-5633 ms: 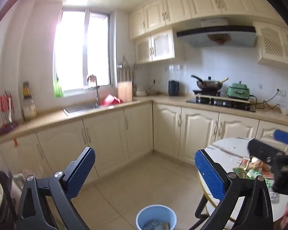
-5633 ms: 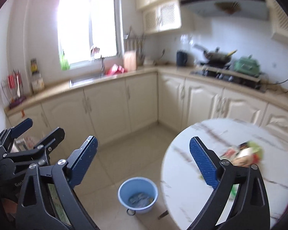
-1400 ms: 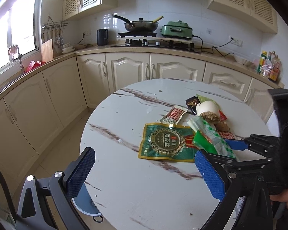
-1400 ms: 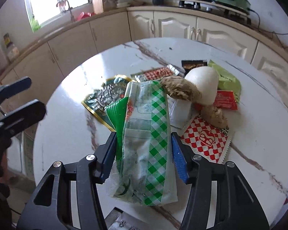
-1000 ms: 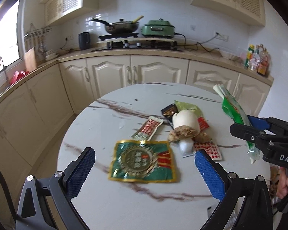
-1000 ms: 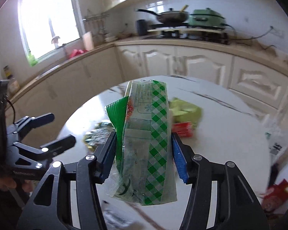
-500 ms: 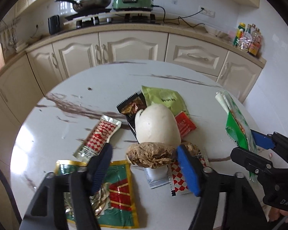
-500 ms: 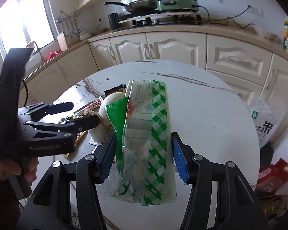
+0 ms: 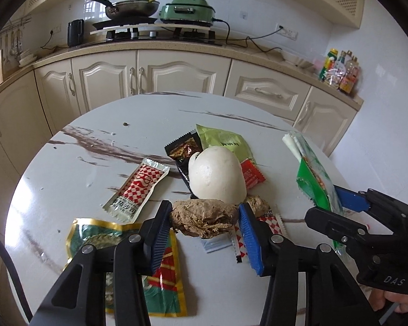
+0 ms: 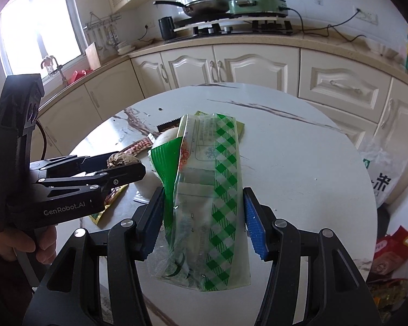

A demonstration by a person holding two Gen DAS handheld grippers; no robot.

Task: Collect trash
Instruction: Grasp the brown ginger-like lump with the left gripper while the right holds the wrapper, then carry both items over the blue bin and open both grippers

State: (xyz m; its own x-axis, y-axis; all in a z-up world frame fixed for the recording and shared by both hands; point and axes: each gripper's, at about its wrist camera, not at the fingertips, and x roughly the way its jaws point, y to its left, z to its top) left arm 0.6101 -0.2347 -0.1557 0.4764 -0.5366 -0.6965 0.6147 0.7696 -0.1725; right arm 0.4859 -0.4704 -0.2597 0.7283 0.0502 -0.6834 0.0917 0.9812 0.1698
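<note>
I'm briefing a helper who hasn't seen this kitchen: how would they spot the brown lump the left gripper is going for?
On the round marble table, find the pile of wrappers with a white egg-shaped lump. Against its near side lies the crumpled brown wad, between the closing left gripper pads. It alone is dull, wrinkled and unprinted.

A round white marble-look table (image 9: 76, 163) stood in a kitchen lined with cream cabinets (image 9: 176, 73) under a beige countertop (image 10: 326, 44). On the hob sat a pan (image 9: 130, 6) and a green cooker (image 9: 189, 9), with a black kettle (image 9: 74, 32) beside them. White tiles (image 9: 258, 5) covered the wall, and daylight poured through a window (image 10: 38, 27) above the sink.
</note>
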